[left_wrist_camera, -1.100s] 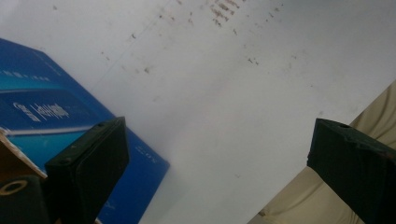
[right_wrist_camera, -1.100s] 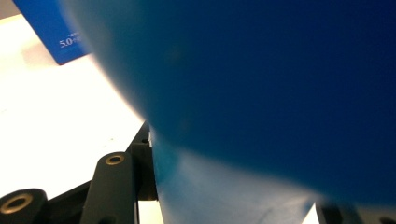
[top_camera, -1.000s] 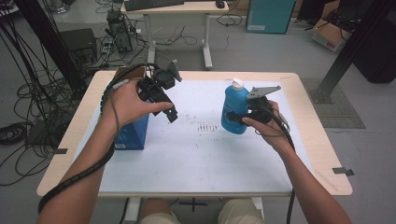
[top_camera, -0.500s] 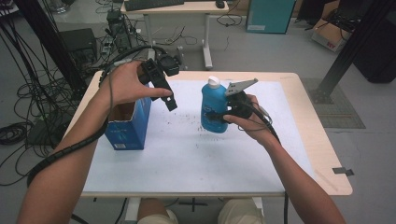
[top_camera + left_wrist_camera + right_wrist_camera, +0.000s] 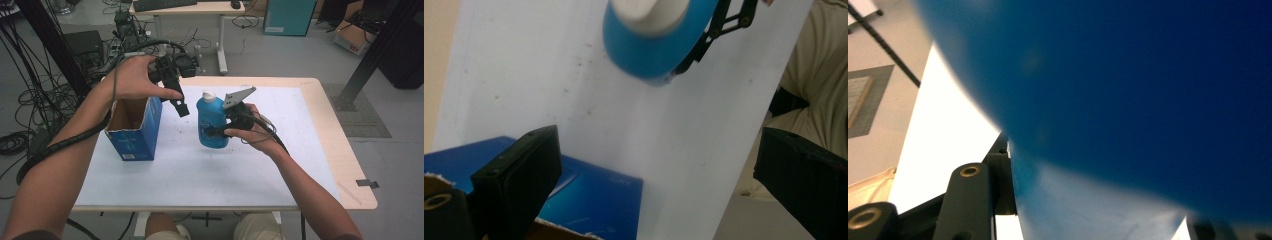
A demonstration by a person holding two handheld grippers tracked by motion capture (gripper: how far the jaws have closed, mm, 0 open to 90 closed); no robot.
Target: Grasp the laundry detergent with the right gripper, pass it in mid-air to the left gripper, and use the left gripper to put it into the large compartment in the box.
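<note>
Seen from the high view: a blue plastic bottle with a white cap (image 5: 212, 121), upright near the middle of the white-topped wooden tabletop (image 5: 280, 165), clamped at its lower half by the jaws of the right gripper (image 5: 216, 132), the grey three-cornered plate rising just beside the cap. To the bottle's left, near but apart, an open-topped blue cardboard box (image 5: 134, 128) standing on the tabletop. Above the box's far right corner, the left gripper (image 5: 179, 102) held aloft in the person's left hand (image 5: 131, 79), jaws angled down toward the bottle and spread apart on nothing. Beyond the tabletop, a grey floor strewn with black cables (image 5: 30, 125) and a second desk (image 5: 192, 10) at the back. From the left gripper view: two black jaws standing wide apart, empty, at the bottom corners; the blue box (image 5: 589, 195) below and between them; the bottle (image 5: 654, 35) at the top, cap toward the camera, the black linkage of the right gripper (image 5: 719, 30) against its side; white tabletop between. From the right gripper view: the bottle's blue wall (image 5: 1128, 100), very near and blurred, pressed between the black jaws at the bottom, a strip of white tabletop (image 5: 943, 135) at left.
</note>
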